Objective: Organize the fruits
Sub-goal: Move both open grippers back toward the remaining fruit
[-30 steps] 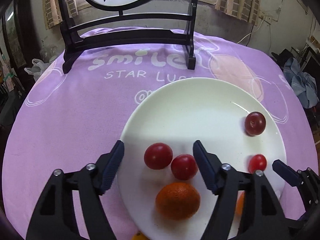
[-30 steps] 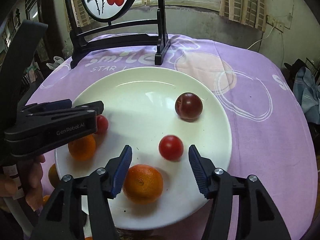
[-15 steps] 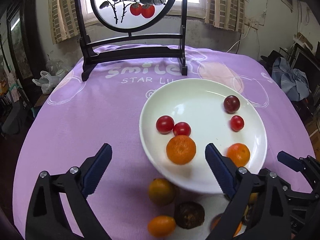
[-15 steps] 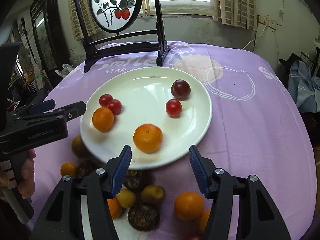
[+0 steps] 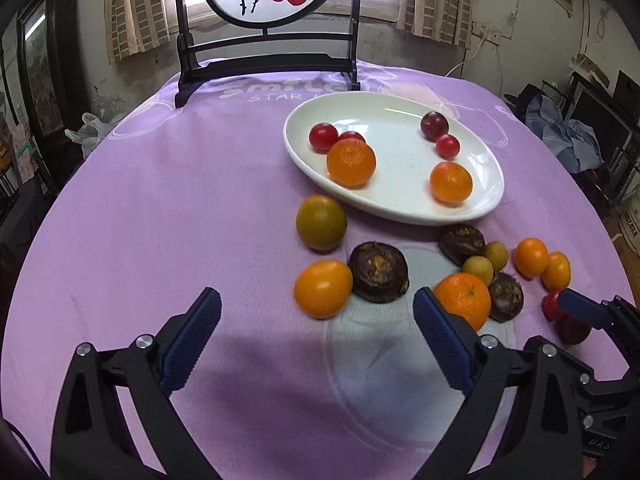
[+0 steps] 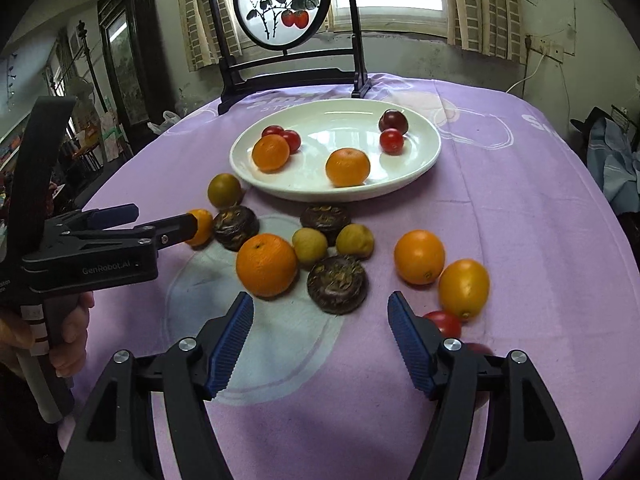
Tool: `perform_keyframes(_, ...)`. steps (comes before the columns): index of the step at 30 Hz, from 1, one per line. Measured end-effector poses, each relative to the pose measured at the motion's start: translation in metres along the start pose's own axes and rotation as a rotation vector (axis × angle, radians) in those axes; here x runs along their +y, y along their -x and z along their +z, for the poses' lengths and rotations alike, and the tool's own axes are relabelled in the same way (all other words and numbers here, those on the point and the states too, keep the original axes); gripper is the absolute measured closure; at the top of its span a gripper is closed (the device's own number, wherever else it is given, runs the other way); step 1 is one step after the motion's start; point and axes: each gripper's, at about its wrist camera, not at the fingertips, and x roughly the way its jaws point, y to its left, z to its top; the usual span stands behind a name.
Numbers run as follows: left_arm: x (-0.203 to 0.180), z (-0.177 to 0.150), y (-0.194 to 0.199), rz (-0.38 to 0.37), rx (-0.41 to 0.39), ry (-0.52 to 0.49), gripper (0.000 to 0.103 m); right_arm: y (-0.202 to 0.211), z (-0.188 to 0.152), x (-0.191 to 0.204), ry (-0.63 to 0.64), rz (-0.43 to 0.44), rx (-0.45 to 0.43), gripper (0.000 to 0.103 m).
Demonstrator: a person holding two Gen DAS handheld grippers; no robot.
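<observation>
- Six fruits lay on the white plate [image 5: 490, 200]: two oranges [image 5: 351, 162], three small red tomatoes [image 5: 323, 137] and one dark plum [image 5: 434, 125].
- Both grippers hung above the purple tablecloth [image 5: 160, 200], on the near side of the plate and apart from it.
- The left gripper [image 5: 316, 340] had its jaws spread wide, with nothing between the blue pads; only bare cloth showed in the gap.
- The right gripper [image 6: 320, 344] had its jaws opening, also with nothing between them; a dark brown ridged fruit [image 6: 337, 284] lay just beyond the gap.
- Loose fruit sat on the cloth between the grippers and the plate: a greenish orange [image 5: 321, 222] just beside the plate's near rim, a yellow-orange fruit [image 5: 323, 288] touching a dark ridged fruit [image 5: 378, 278], and a large orange [image 6: 266, 265] next to two small pale yellow fruits [image 6: 309, 245].
- Farther right in the right wrist view lay another orange [image 6: 419, 257], an oval yellow-orange fruit [image 6: 464, 289] and a red tomato [image 6: 443, 323] partly hidden by the right-hand finger.
- A hand [image 6: 68, 340] gripped the left gripper's handle at the left edge of the right wrist view.
- A black wooden stand with a round painted screen [image 6: 282, 4] stood on the far side of the table, behind the plate.
</observation>
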Motion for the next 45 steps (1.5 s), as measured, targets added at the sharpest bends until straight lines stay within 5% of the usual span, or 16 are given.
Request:
perform_keyframes(8, 0.003, -0.017, -0.011, 0.034, -0.007, -0.039, 0.008, -0.011, -0.01, -0.002, -0.035, 0.078, 0.03, 0.027)
perform_keyframes(13, 0.003, -0.018, -0.022, -0.017, 0.062, -0.026, 0.008, -0.011, -0.014, -0.011, -0.079, 0.057, 0.035, 0.027)
perform_keyframes(23, 0.003, -0.02, -0.024, -0.006, 0.069, -0.028, 0.008, -0.006, -0.015, -0.01, -0.06, 0.046, 0.027, 0.026)
perform_keyframes(32, 0.002, -0.02, -0.022, -0.008, 0.067, -0.029, 0.008, 0.036, -0.028, -0.025, -0.015, -0.088, -0.04, 0.025)
perform_keyframes(40, 0.0, -0.021, -0.022, -0.007, 0.067, -0.033, 0.008, 0.022, -0.034, -0.049, -0.037, -0.215, 0.049, 0.026)
perform_keyframes(45, 0.0, -0.021, -0.023, -0.01, 0.073, -0.032, 0.008, 0.007, -0.034, -0.053, -0.038, -0.218, 0.098, 0.038)
